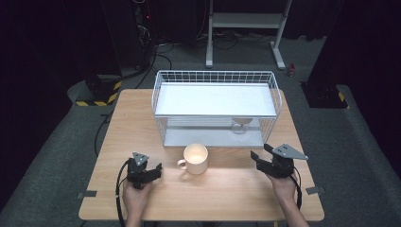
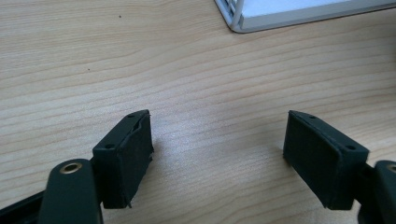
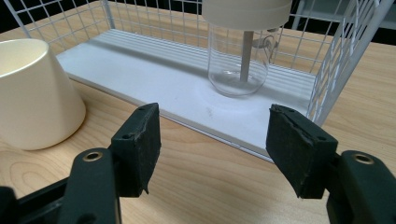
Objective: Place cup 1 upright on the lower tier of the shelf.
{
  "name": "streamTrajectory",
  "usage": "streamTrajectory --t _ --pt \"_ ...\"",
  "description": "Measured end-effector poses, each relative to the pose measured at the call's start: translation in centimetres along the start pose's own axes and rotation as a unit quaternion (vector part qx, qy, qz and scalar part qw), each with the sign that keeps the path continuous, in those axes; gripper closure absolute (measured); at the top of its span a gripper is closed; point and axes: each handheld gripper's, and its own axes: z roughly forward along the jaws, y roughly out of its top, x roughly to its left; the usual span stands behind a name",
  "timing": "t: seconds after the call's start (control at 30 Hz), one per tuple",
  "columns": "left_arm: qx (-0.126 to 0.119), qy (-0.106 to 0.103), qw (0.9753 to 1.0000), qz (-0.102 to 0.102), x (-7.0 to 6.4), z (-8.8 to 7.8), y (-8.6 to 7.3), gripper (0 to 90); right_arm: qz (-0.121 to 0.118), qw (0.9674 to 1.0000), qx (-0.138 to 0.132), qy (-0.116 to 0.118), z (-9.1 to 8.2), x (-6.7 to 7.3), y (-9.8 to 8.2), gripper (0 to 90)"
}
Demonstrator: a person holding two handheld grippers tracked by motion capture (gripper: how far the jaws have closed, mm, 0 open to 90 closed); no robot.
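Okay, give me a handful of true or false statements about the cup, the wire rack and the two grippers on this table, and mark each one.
1. The cream ceramic mug stands upright on the wooden table, in front of the white wire rack. True.
2. The right gripper is clamped on the mug. False: its jaws are apart with nothing between them, and the mug stands off to the side.
3. A clear glass jar with a pale lid stands on the rack's lower shelf. True.
4. The left gripper holds the jar. False: its jaws stand open over bare wood.
5. The mug lies on its side. False: it is upright, handle towards the left gripper.
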Motion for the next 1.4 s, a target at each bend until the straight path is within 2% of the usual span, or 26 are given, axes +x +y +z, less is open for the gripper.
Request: streamTrajectory --t 0.6,0.97,1.17,1.27,1.4 --pt "0.0 0.0 1.0 0.0 0.0 0.0 0.0 24.1 0.011 0.9999 -0.001 0.002 -1.6 -0.1 -1.8 35.2" --pt "0.0 0.001 1.0 0.0 0.0 0.0 0.0 24.1 0.018 0.9998 0.011 0.003 -2.0 -0.2 -3.4 35.0" --pt "0.0 0.0 1.0 0.0 0.0 0.0 0.0 24.1 0.02 0.9997 0.016 -0.003 -2.3 -0.4 -4.1 34.6" --pt "0.0 0.001 1.0 0.0 0.0 0.0 0.0 24.1 0.032 0.9992 0.024 -0.008 -2.4 -0.7 -4.6 33.9" --pt "0.0 0.0 1.0 0.0 0.0 0.0 0.0 24.1 0.03 0.9988 0.035 -0.017 -2.3 -1.0 -5.0 33.0"
